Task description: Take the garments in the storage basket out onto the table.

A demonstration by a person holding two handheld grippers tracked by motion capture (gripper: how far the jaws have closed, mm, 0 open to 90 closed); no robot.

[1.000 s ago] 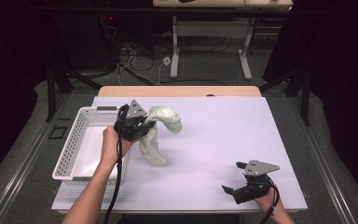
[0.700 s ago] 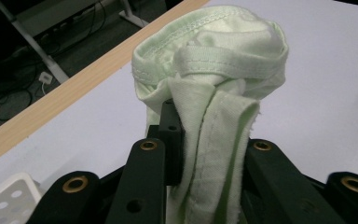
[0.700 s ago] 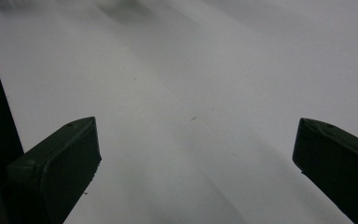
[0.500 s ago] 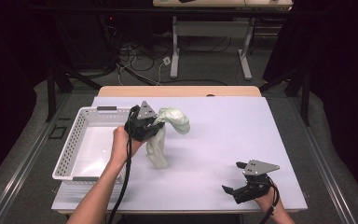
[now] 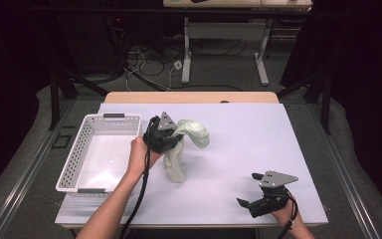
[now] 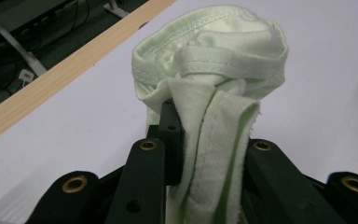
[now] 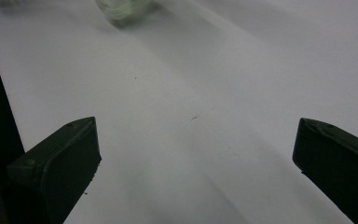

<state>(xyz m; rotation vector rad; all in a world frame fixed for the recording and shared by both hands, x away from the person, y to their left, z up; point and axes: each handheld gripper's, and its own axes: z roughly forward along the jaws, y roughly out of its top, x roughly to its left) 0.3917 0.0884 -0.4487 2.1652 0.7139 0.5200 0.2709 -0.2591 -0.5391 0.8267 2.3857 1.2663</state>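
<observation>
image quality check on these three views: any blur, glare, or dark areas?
High view: room around the table nearly black, tabletop evenly lit, soft glare on the basket floor. Left gripper view: pale green cloth sharp, seams readable, the tool's black links underexposed. Right gripper view: cloth at top edge blurred, tabletop dim with soft shadow bands.

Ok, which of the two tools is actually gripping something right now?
The left tool, beside the white basket: its jaws are shut on the pale green cloth. The right tool rests near the table's front edge, jaws wide apart with nothing between them.
</observation>
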